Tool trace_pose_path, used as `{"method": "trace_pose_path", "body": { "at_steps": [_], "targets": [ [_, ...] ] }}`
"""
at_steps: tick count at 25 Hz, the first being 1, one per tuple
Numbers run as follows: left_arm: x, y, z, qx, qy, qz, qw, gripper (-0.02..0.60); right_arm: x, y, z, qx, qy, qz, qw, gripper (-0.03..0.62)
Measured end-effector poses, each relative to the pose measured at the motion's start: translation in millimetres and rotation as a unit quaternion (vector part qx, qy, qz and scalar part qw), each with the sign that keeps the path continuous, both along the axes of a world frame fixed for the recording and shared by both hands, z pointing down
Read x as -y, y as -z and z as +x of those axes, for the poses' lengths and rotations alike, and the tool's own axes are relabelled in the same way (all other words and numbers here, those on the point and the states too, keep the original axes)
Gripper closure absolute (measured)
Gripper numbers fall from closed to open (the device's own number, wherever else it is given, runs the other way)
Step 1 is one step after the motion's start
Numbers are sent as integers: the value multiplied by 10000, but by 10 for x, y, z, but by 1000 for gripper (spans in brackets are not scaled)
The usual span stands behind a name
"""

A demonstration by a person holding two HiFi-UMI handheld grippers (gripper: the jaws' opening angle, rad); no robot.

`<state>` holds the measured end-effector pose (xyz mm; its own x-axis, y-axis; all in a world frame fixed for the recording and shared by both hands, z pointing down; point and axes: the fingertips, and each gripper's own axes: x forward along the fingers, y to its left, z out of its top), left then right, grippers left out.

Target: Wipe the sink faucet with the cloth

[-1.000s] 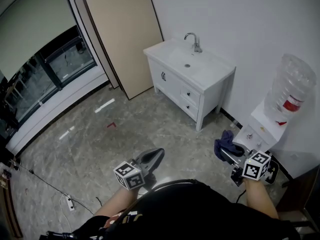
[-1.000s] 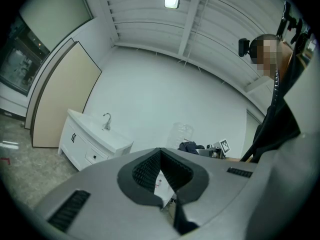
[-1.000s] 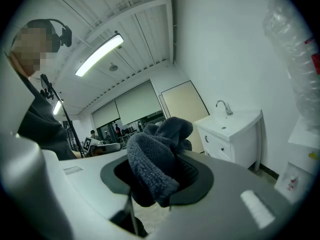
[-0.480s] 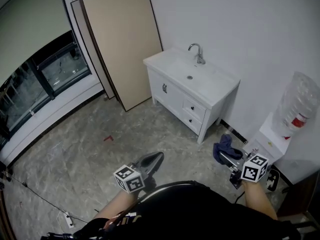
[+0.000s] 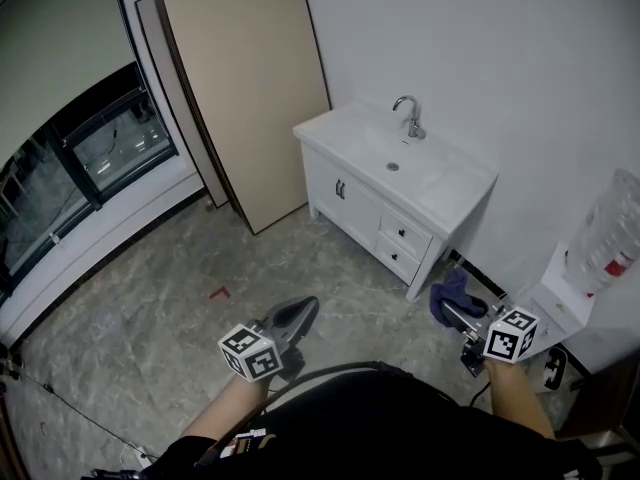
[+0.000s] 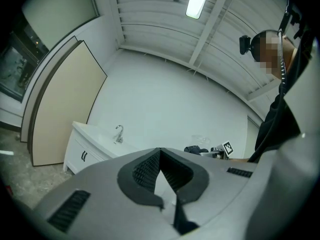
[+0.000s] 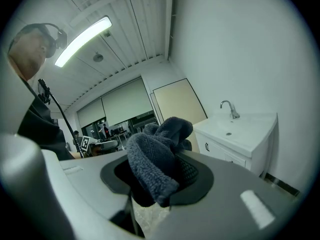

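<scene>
Since the earlier frames, the sink (image 5: 452,184) and its faucet (image 5: 408,117) have slid rightward and lower in the head view, and the water bottle (image 5: 608,244) has drifted to the right edge. Both hands were carried along with the person across the floor (image 5: 150,288). Right hand-held gripper (image 5: 452,315): jaws part-way apart and clamped on the dark blue cloth (image 5: 453,292), which bunches up above the pads. Left hand-held gripper (image 5: 299,314): jaws fully together, nothing between them. The faucet stands upright at the back of the basin against the wall, its spout arching forward over the bowl. It lies well apart from both tools, ahead of the right one and a little to its left in the head view, and upper right of the cloth in the right gripper view. The cloth-bearing right hand is judged the nearer, so the coming reach is forward over the sink's front edge.
</scene>
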<state>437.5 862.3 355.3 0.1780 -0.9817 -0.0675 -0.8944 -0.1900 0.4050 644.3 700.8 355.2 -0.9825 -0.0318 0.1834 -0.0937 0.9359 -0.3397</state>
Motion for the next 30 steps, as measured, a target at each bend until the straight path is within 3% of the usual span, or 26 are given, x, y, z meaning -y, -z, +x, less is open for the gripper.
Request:
{"method": "trace_pose_path", "body": {
  "at_steps": [9,17,23,30],
  "targets": [
    [885,-44,-542,-41,335,-19,9994,591,1083,-3,-587,9,221,28,9998,451],
    [1938,108,-832,-102,847,51,9963,591,2295,146,-1158,10,838,184,9963,451],
    [2439,20,-1055,-120,845,-13,9964,591,2819,92,-1545,-16,983,148,9950,451],
    [2719,-84,-1943,-294,671,135,9972,591,3085,-31,-2255,-116,662,140,9976,451]
  ]
}}
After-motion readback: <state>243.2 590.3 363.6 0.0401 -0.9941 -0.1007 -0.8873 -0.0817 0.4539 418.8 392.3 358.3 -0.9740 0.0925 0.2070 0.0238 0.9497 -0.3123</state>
